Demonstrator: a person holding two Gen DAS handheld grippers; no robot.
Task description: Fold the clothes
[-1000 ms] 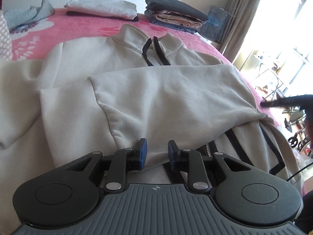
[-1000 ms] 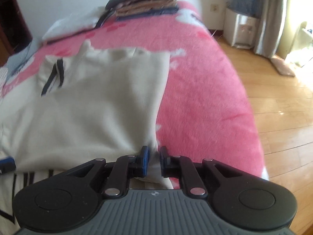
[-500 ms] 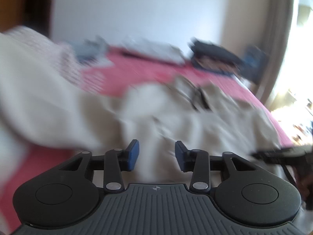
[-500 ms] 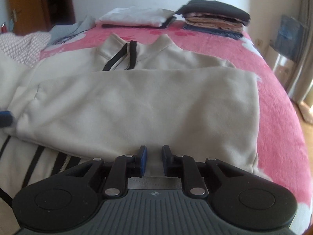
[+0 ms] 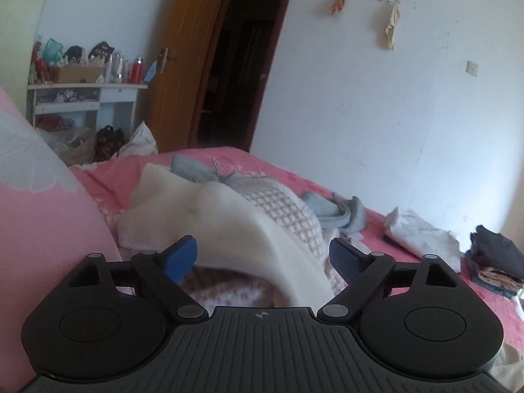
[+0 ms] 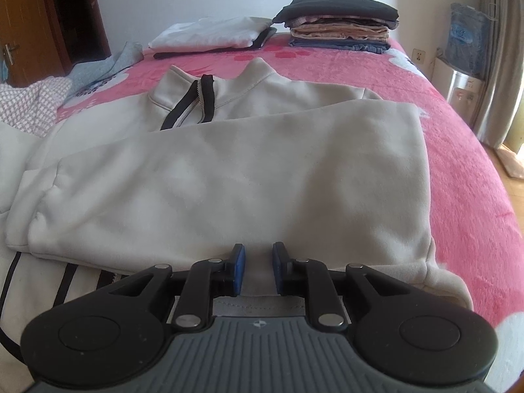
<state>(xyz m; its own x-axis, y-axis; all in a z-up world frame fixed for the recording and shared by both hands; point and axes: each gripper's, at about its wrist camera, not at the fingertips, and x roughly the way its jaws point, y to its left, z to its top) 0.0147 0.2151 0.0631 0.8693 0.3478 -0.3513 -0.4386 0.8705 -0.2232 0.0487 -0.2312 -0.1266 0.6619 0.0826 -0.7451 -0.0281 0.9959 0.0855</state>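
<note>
A beige zip-neck sweatshirt (image 6: 229, 170) lies flat on the pink bed (image 6: 458, 177), one sleeve folded across its chest. My right gripper (image 6: 257, 268) hovers low over its near hem, jaws slightly apart and holding nothing. My left gripper (image 5: 262, 258) is wide open and empty. It points toward the bed's far left, where the sweatshirt's other cream sleeve (image 5: 229, 222) drapes over a checkered garment (image 5: 288, 209) between its fingers.
Folded stacks sit at the bed's far end: a white pile (image 6: 216, 34) and a dark-topped pile (image 6: 340, 23). Grey clothes (image 5: 334, 209) lie loose. A pink pillow (image 5: 39, 229) is at my left. An open door (image 5: 239, 59) and a cluttered shelf (image 5: 85, 78) stand behind.
My left gripper let go of the folded sleeve, opened wide and swung left toward the other sleeve. My right gripper turned to face the sweatshirt's middle and opened slightly.
</note>
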